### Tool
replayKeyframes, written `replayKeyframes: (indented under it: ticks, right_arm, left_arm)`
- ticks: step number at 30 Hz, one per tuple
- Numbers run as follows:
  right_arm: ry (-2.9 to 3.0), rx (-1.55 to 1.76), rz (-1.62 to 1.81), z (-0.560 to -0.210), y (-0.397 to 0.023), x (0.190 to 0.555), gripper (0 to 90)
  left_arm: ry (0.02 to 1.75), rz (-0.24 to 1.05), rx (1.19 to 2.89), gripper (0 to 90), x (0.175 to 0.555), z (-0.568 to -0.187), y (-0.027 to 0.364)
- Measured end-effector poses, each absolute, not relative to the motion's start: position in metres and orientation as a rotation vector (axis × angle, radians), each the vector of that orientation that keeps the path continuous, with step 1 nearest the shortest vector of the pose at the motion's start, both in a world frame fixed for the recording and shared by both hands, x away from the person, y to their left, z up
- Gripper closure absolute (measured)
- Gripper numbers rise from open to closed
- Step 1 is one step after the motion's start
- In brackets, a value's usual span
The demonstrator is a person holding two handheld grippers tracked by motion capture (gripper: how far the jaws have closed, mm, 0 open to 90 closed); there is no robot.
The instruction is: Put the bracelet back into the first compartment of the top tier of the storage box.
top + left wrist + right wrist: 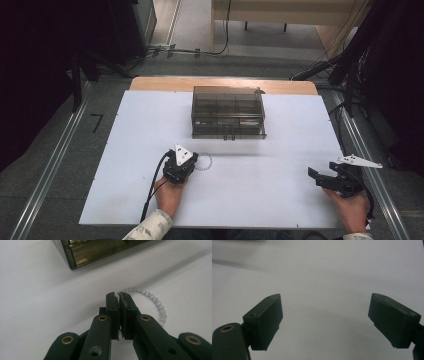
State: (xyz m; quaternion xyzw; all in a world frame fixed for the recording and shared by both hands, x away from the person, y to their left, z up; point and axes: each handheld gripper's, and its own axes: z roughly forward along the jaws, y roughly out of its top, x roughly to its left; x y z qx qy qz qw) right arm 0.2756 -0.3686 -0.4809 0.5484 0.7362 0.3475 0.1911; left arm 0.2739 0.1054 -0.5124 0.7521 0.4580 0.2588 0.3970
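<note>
A bracelet of pale white beads (pixel 155 302) lies in a loop on the white table top (pixel 260 175). My left gripper (pixel 118 295) points down at it, jaws pressed together with the near end of the bead strand pinched between the tips. In the high view the bracelet (pixel 205 163) curls out just right of the left gripper (pixel 193 159). A smoky see-through compartment box (pixel 228 112) stands behind it with its lid down. My right gripper (pixel 316 178) rests at the table's right side, open, with nothing between its jaws (pixel 325 302).
The box's front corner (pixel 75 257) is a short way beyond the left jaws. Bare white board stretches between the two grippers. A black cable (pixel 152 185) trails from the left gripper toward the near edge. The floor around the table holds cables and dark stands.
</note>
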Motion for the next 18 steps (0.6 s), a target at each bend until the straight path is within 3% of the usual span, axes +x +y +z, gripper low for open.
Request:
replayKeyframes:
  ticks: [18]
  right_arm:
    - [2.068,1.541,0.978,-0.481,-0.370,0.275,10.9]
  left_arm:
    - [1.027,0.713,1.709,87.4,0.257,-0.496,0.108]
